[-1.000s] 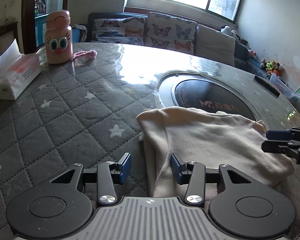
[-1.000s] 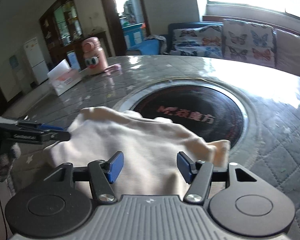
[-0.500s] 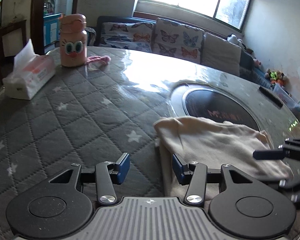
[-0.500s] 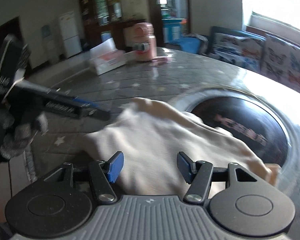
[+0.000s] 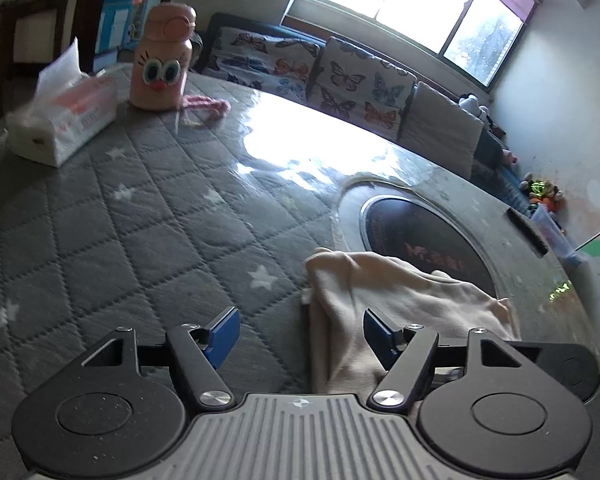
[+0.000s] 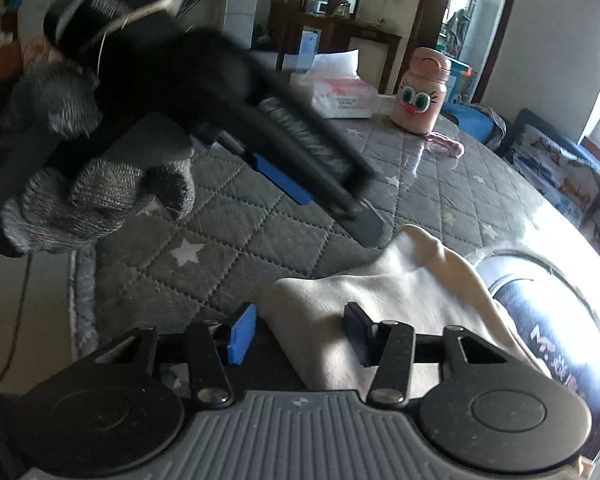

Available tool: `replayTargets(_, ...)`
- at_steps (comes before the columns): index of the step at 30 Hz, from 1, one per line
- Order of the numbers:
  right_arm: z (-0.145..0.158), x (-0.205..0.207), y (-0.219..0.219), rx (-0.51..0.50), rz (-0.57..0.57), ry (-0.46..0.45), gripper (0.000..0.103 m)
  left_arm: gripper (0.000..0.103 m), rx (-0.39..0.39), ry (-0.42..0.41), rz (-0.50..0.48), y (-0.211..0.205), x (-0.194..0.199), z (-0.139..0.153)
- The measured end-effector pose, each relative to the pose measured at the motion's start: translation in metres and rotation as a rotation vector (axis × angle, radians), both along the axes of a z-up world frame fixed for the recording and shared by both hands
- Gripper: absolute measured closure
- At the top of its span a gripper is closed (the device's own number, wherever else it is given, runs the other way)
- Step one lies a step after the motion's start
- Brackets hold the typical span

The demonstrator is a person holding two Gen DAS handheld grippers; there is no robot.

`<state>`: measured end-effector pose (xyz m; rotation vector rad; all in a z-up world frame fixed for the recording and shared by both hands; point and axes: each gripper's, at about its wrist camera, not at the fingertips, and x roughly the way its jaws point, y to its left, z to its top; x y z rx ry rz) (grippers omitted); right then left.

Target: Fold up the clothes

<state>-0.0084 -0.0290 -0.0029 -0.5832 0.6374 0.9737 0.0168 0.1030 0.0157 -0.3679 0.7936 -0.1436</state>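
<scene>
Both claws, left claw (image 5: 300,334) and right claw (image 6: 298,330), stand wide and empty above the cream garment (image 5: 400,300), which lies bunched on the tabletop (image 5: 140,220), positioned for regrasping.

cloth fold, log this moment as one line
cloth: cream, bunched on table, partly over cooktop | left tool: open, empty | right tool: open, empty
</scene>
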Motion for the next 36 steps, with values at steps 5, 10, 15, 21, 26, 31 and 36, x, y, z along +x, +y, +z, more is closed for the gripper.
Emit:
replayTargets(5,-0.001,0.002,0.001,0.005,-0.034,-0.002,0.088,0.032,-0.070,0.034,-0.006,-0.003,0.008,-0.004)
replayTargets(10,0.011,0.011,-0.016,0.094,-0.089,0.068,0.093,0.032,-0.133,0.070,0.013,-0.006,0.015,-0.007)
replayTargets(15,0.023,0.013,-0.033,0.168,-0.110,0.096,0.094,0.032,-0.201,0.123,0.043,-0.007,0.021,-0.011)
replayTargets(21,0.031,0.016,-0.051,0.239,-0.129,0.117,0.094,0.032,-0.292,0.180,0.082,-0.007,0.028,-0.017)
replayTargets(26,0.032,0.016,-0.062,0.271,-0.127,0.132,0.095,0.035,-0.333,0.210,0.085,-0.011,0.033,-0.023)
replayTargets(31,0.033,0.012,-0.068,0.282,-0.114,0.137,0.095,0.071,-0.367,0.229,0.095,-0.010,0.032,-0.029)
replayTargets(36,0.033,0.012,-0.071,0.291,-0.108,0.157,0.096,0.084,-0.390,0.237,0.105,-0.008,0.029,-0.034)
